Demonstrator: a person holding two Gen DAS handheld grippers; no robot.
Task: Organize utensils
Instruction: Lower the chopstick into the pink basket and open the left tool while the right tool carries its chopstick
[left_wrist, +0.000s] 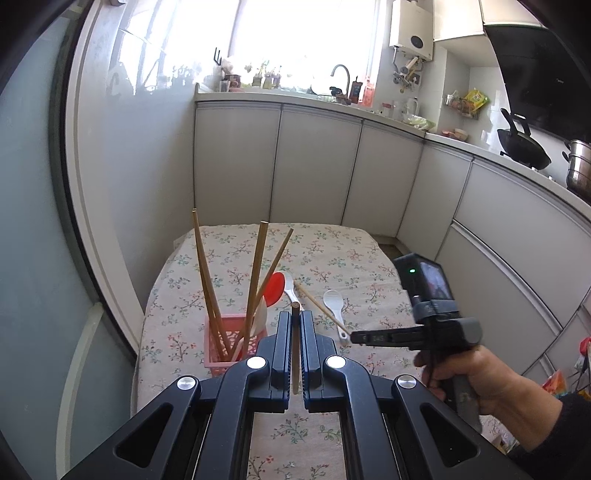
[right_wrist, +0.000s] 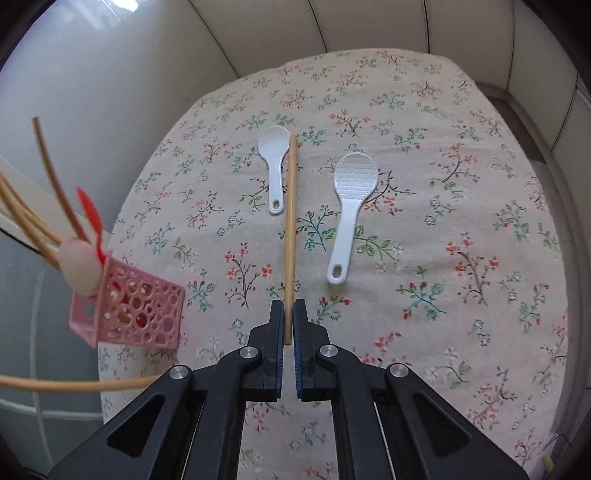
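The left gripper (left_wrist: 295, 314) is clamped on a dark-tipped chopstick (left_wrist: 295, 347) held above the near edge of the tabletop (left_wrist: 332, 243). The right gripper (right_wrist: 289, 306) pinches a pale chopstick (right_wrist: 290, 221) by its near end. Two white rice paddles (right_wrist: 275, 166) lie mid-table. The pink basket (left_wrist: 221, 343), holding chopsticks and spoons, stands near the left edge.

Wooden chopstick (right_wrist: 290, 221), glossy plastic paddles (right_wrist: 350, 210) (textured heads), matt cloth tablecloth (right_wrist: 461, 221).
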